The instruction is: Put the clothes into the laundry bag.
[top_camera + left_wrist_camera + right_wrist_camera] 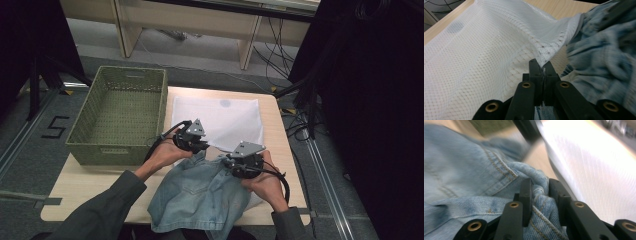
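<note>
Denim, soft and floppy, the jeans (200,195) lie on the surface's near edge, my right tongs (540,192) clamped on a bunched seam, left tongs (541,68) pinching the white mesh bag (486,57).

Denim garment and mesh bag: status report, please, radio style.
Left gripper shut on white mesh bag edge. Right gripper clamped on bunched denim garment. Green basket alongside, nothing blocking.
</note>
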